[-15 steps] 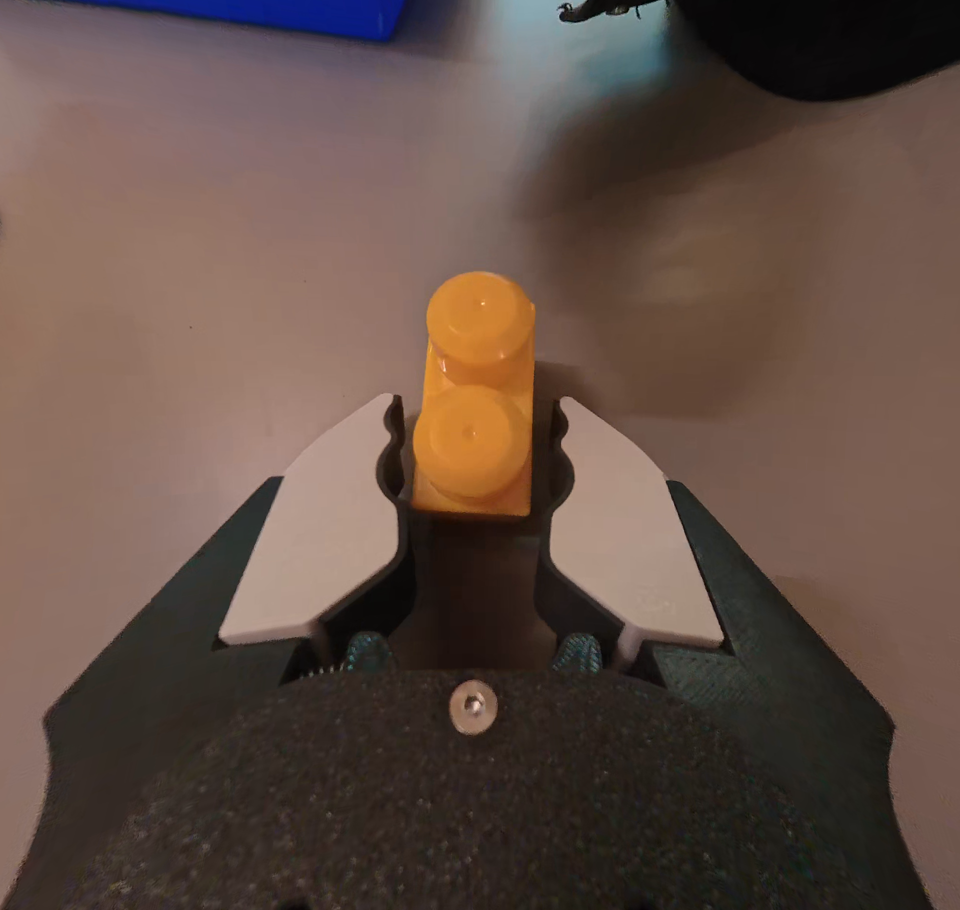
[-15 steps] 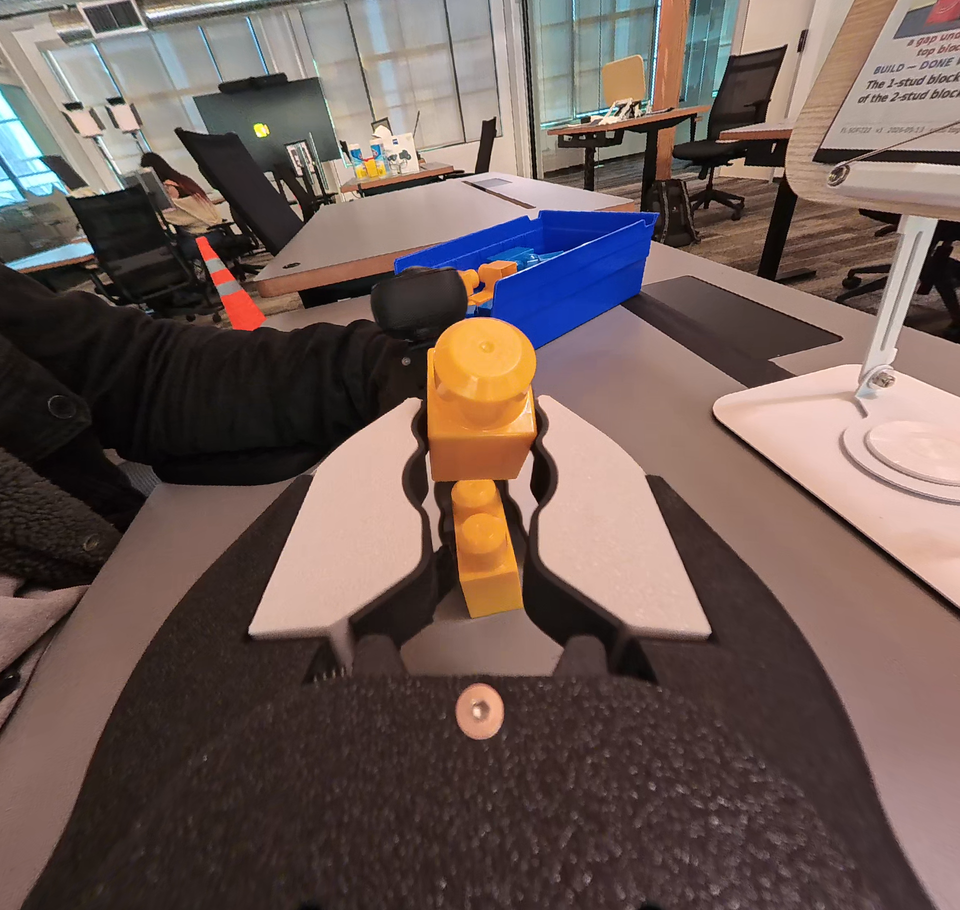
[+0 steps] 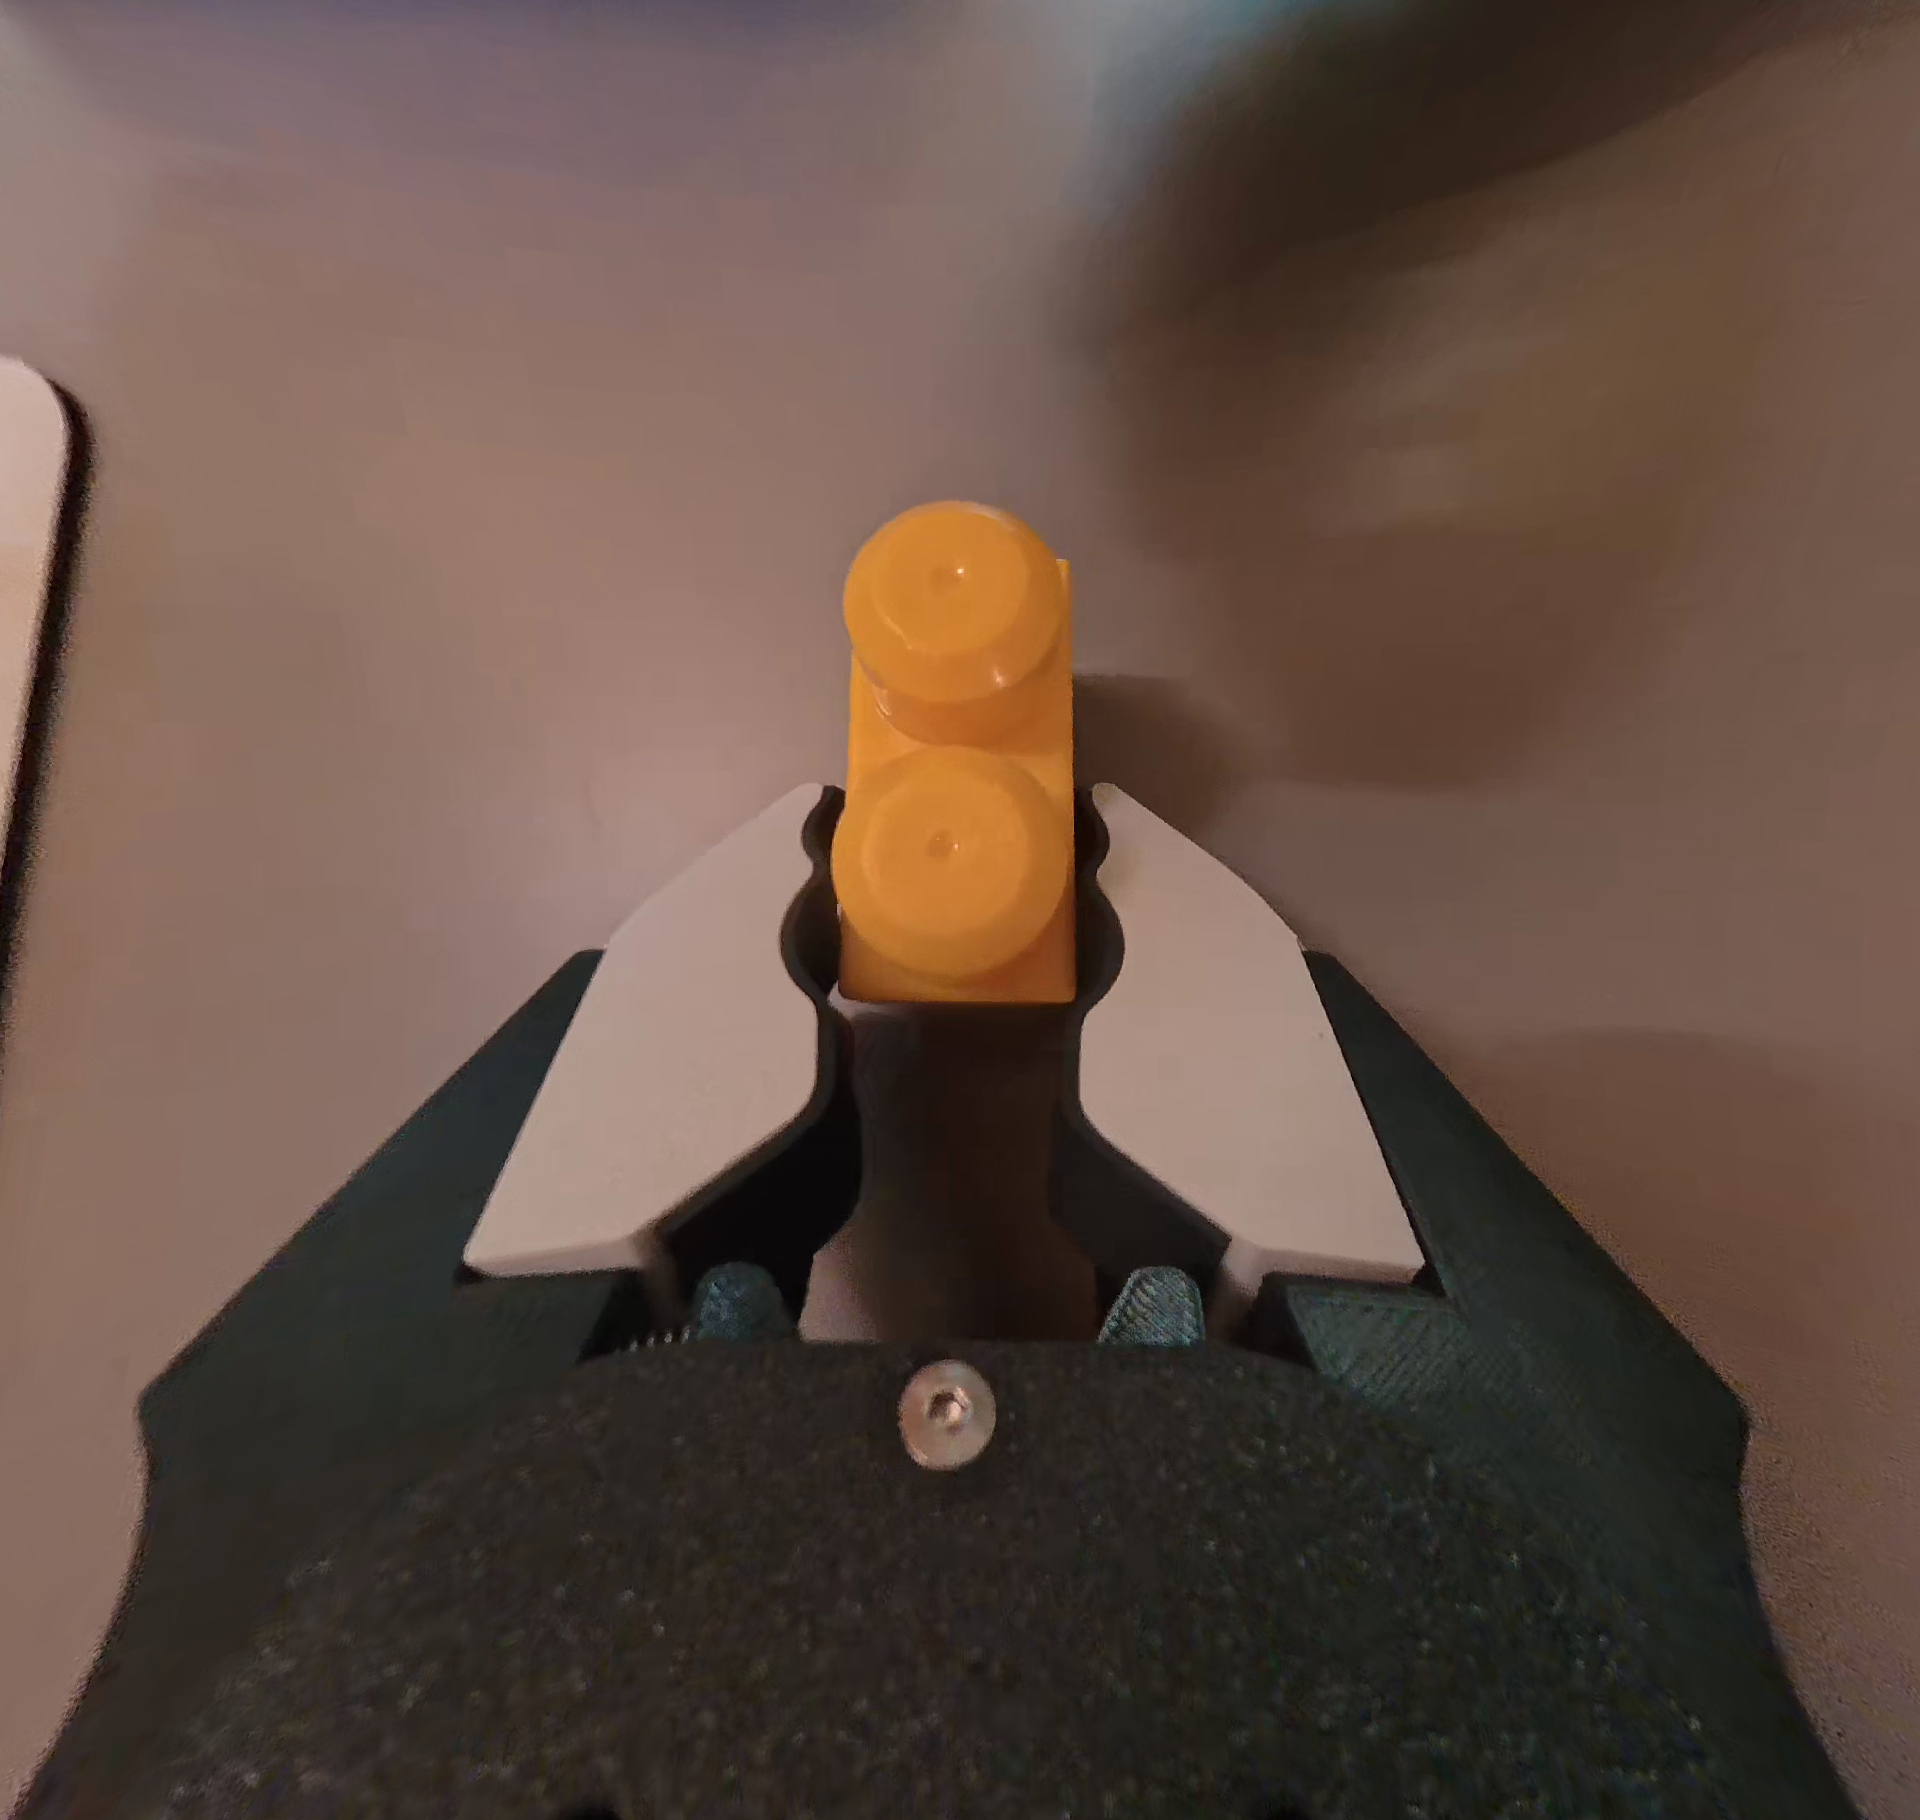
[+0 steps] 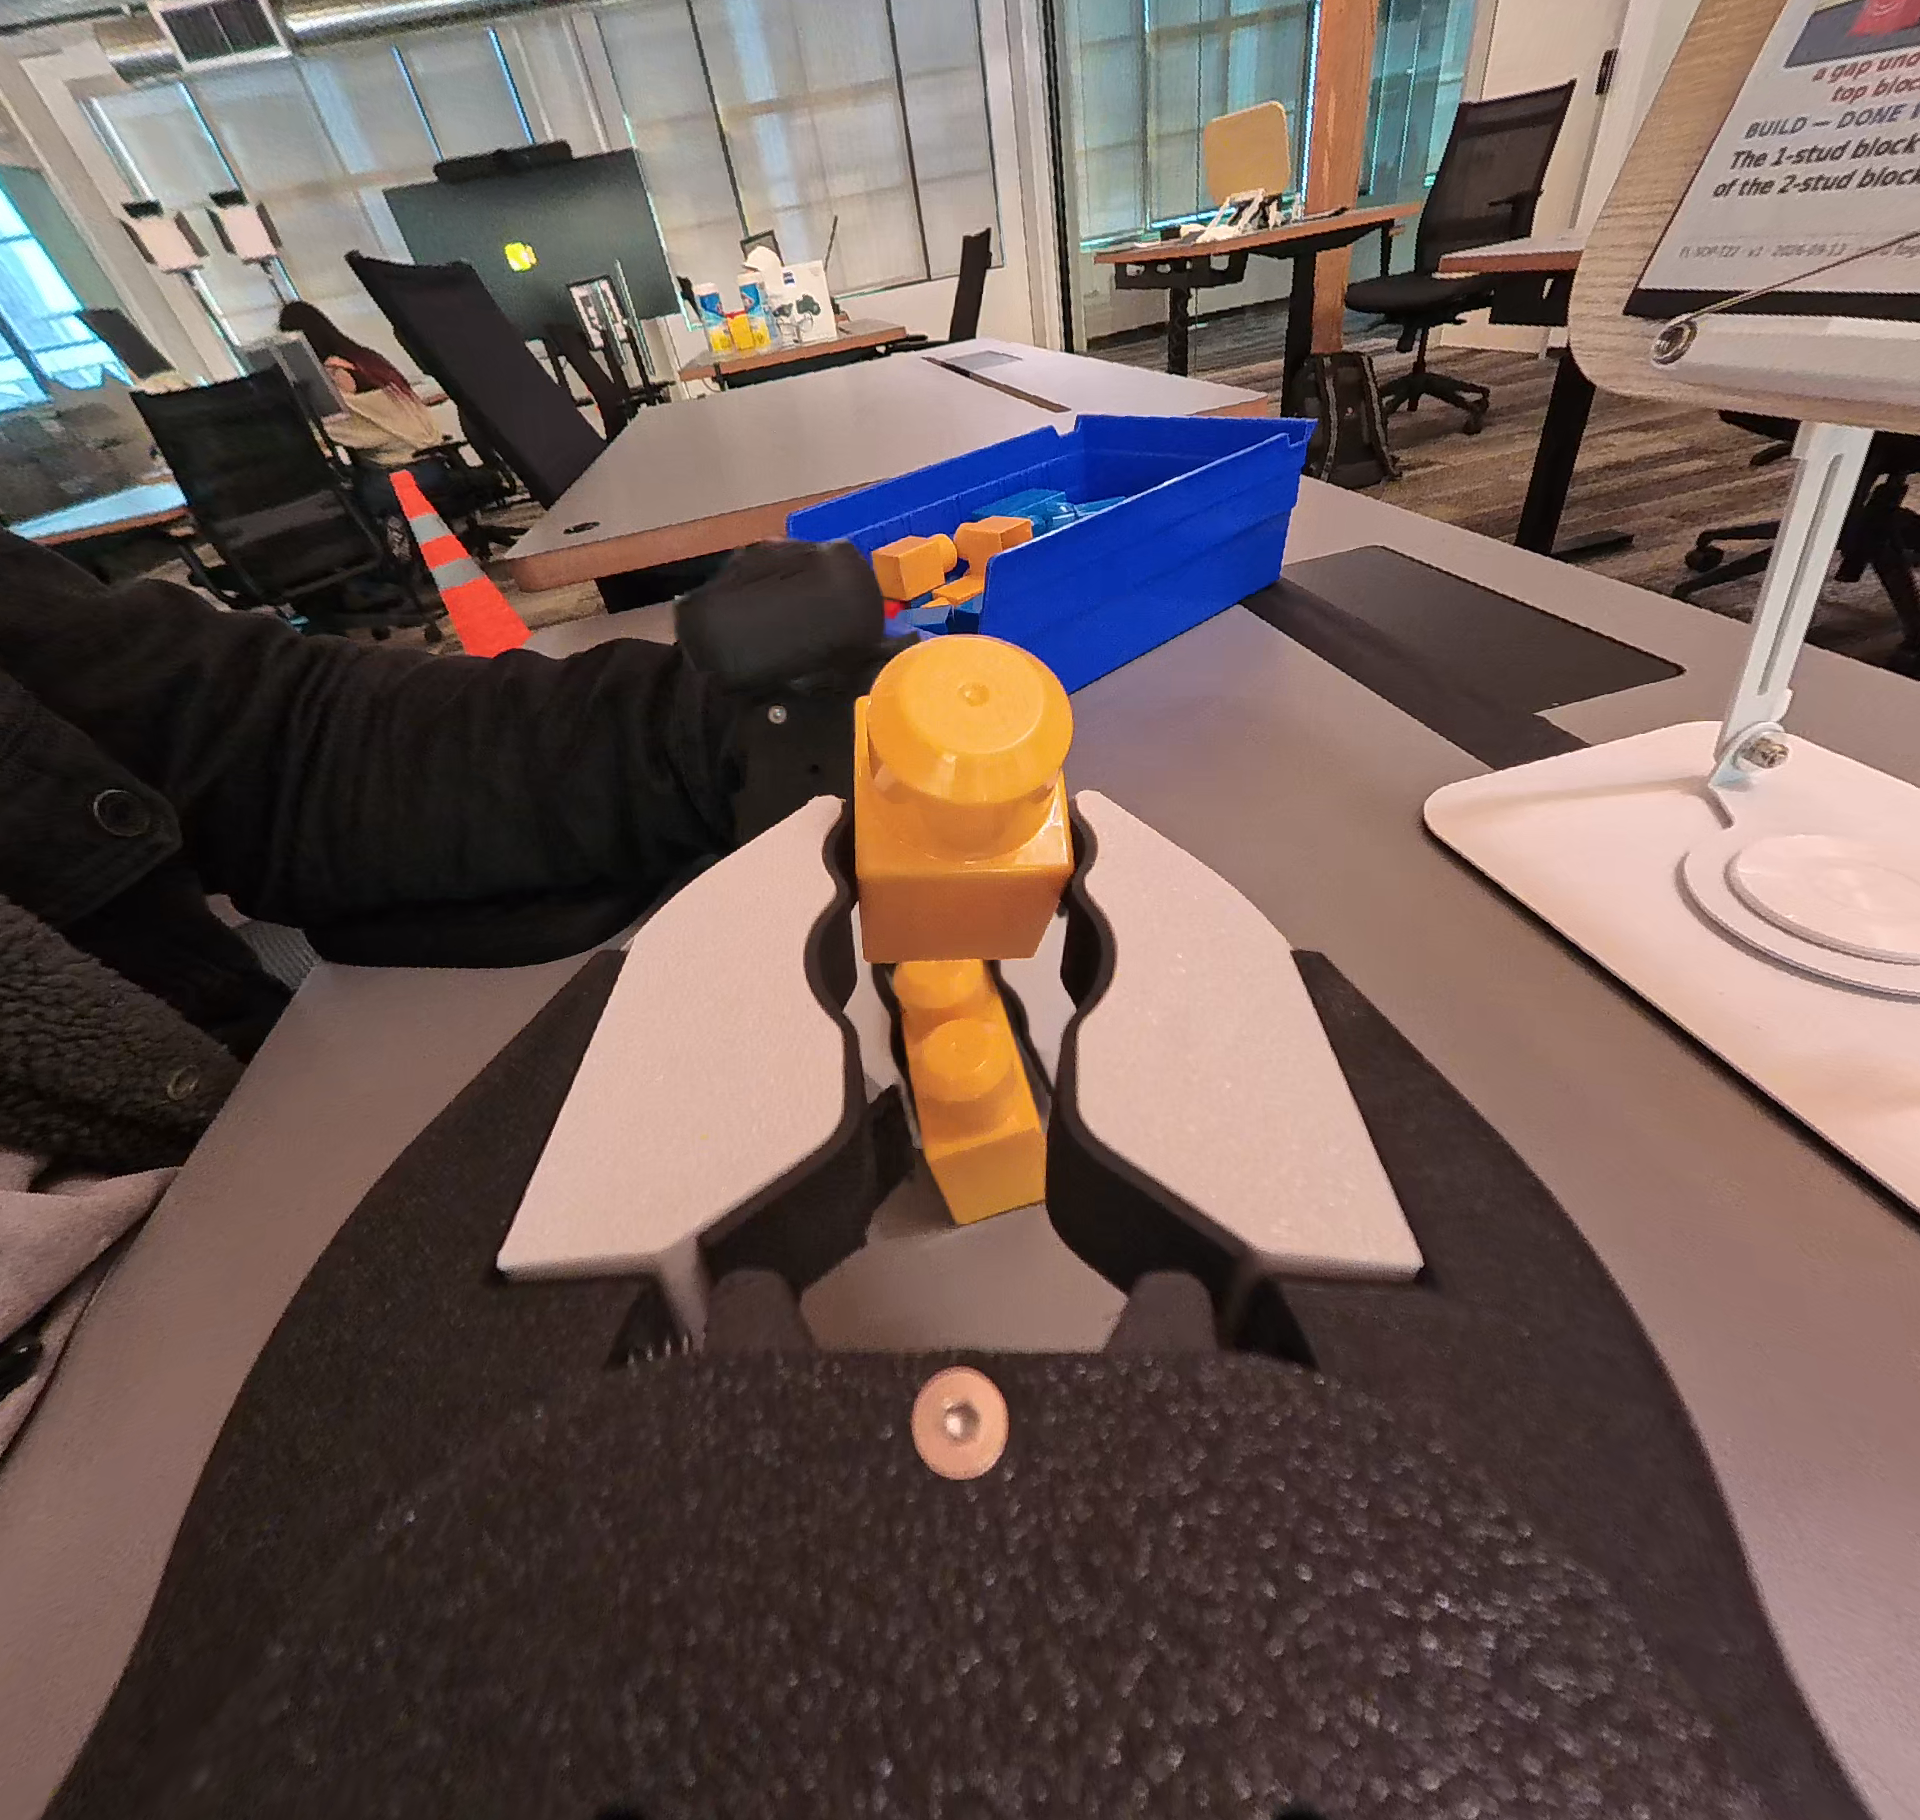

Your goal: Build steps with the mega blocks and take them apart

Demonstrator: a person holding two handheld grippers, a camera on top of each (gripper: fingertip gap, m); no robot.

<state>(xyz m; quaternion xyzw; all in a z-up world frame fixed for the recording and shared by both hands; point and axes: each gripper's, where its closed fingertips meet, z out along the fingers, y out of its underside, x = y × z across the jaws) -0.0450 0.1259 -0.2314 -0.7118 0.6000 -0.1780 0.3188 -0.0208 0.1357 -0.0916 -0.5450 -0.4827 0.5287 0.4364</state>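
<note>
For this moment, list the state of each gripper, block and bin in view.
Left hand-held gripper: shut on the two-stud orange block, which rests on the table.
Right hand-held gripper: shut on the one-stud orange block, held above it.
Blue bin: open, holding blocks.

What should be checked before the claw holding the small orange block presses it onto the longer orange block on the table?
1. Right claw has a firm hold on the one-stud block: ok, pinched on both sides and held off the table.
2. One-stud block upright, stud on top: ok.
3. Left claw steadies the two-stud block: ok, its fingers close against both sides.
4. Both studs of the two-stud block bare: ok in the left wrist view.
5. One-stud block lined up over one stud: cannot tell; the right wrist view shows it somewhere above the far end.
</note>
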